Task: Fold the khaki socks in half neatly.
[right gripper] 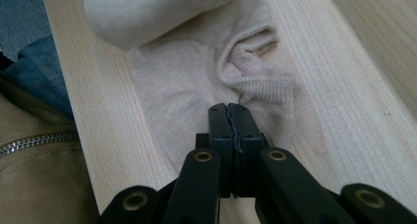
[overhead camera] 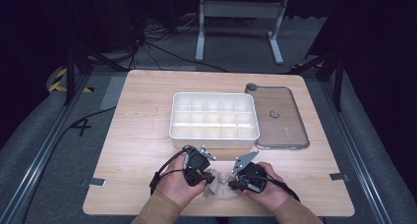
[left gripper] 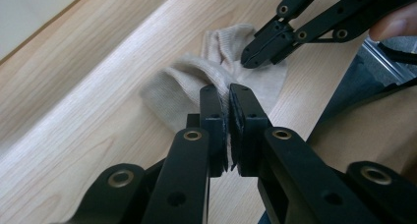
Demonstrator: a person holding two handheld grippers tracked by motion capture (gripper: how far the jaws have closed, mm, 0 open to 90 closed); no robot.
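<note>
A beige sock (overhead camera: 219,186) lies crumpled near the table's front edge, between the person's two hands. My left gripper (overhead camera: 207,178) comes at it from the left. In the left gripper view its jaws (left gripper: 224,92) stand almost together, pinching a ridge of the sock (left gripper: 182,81). From the right, my right gripper (overhead camera: 232,184) meets the sock. Its jaws (right gripper: 229,109) are closed tight at a bunched fold beside the ribbed cuff (right gripper: 265,81). The left gripper view also has the right gripper (left gripper: 249,62), nipping the sock's far part.
A white compartment box (overhead camera: 172,122) stands at the table's middle, with a clear lid (overhead camera: 287,128) lying flat to its right. The table's front edge (overhead camera: 216,215) runs just behind the hands. A tan zipped jacket (right gripper: 34,150) is close under the edge.
</note>
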